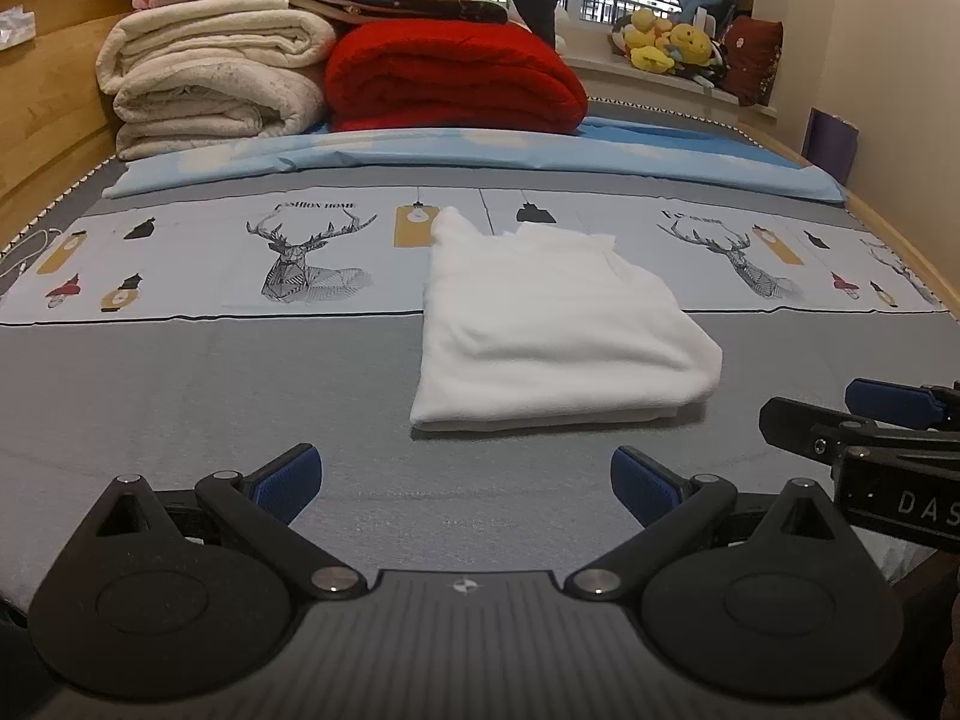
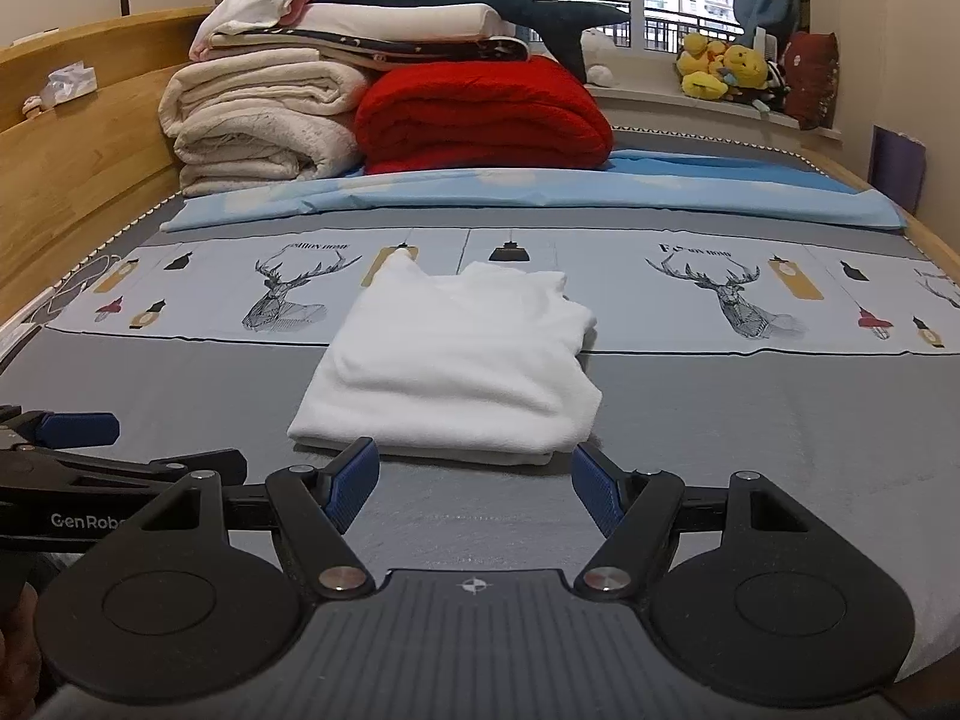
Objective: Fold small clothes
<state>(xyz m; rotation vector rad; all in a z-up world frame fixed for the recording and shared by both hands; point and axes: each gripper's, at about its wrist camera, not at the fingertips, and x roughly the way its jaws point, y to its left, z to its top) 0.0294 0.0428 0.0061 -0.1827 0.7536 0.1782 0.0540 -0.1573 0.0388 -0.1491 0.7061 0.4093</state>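
A folded white cotton garment (image 1: 558, 324) lies mid-bed on the grey printed bedsheet (image 1: 180, 384). The left gripper (image 1: 465, 483) and right gripper (image 2: 474, 480) hover level at the near edge, fingers spread, holding nothing.

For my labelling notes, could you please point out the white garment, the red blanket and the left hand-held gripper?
white garment (image 2: 456, 372): right wrist view, middle of folded cloth.
red blanket (image 1: 450, 78): left wrist view, front of roll.
left hand-held gripper (image 1: 465, 486): left wrist view, midway between fingertips.
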